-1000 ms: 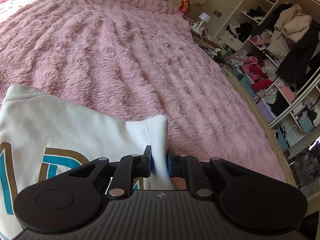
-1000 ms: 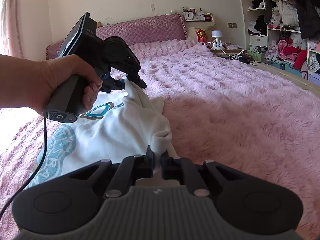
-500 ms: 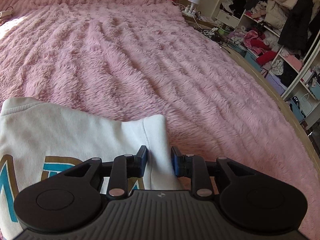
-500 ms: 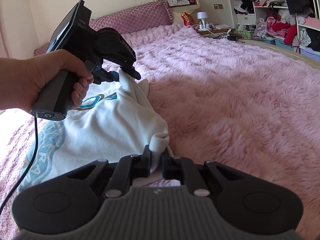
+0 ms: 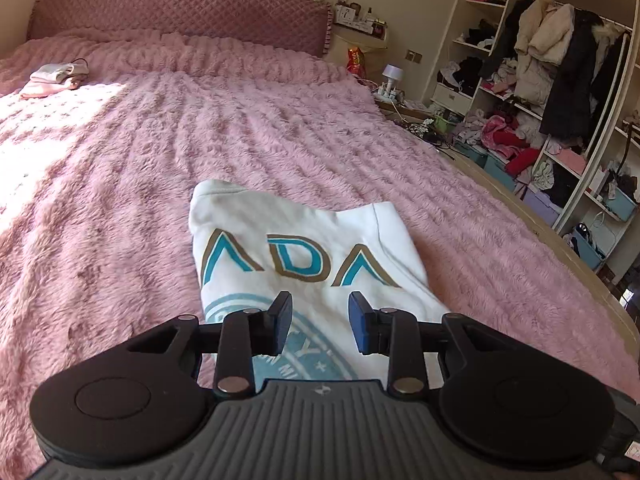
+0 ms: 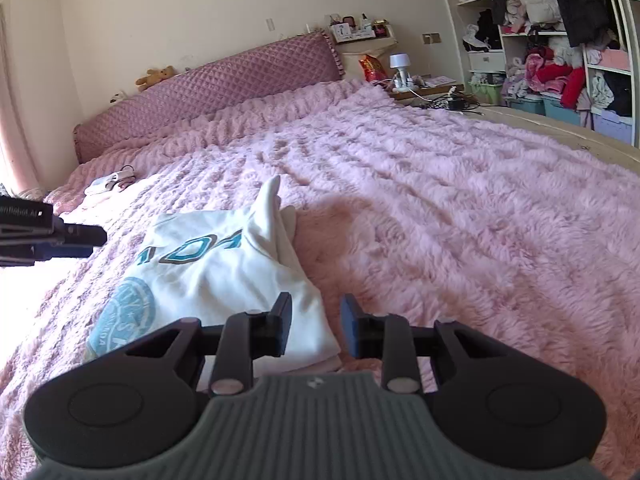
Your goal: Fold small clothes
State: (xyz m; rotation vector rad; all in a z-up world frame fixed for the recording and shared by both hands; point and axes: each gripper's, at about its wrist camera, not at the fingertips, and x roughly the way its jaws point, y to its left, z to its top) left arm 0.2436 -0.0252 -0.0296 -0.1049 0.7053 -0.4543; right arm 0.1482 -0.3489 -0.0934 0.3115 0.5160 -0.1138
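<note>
Both grippers — left gripper (image 5: 320,318), right gripper (image 6: 315,320) — now released, spread above white shirt (image 5: 304,248).

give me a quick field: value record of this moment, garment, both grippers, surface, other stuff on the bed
garment: white printed top, partly folded, lying on the bed, one flap sticking up at its far right edge
left gripper: open, holding nothing, above the top's print
right gripper: open, holding nothing, at the top's near right edge
surface: fluffy pink blanket
other items: small pile of light clothes near the headboard
background: open shelves crammed with clothes
</note>
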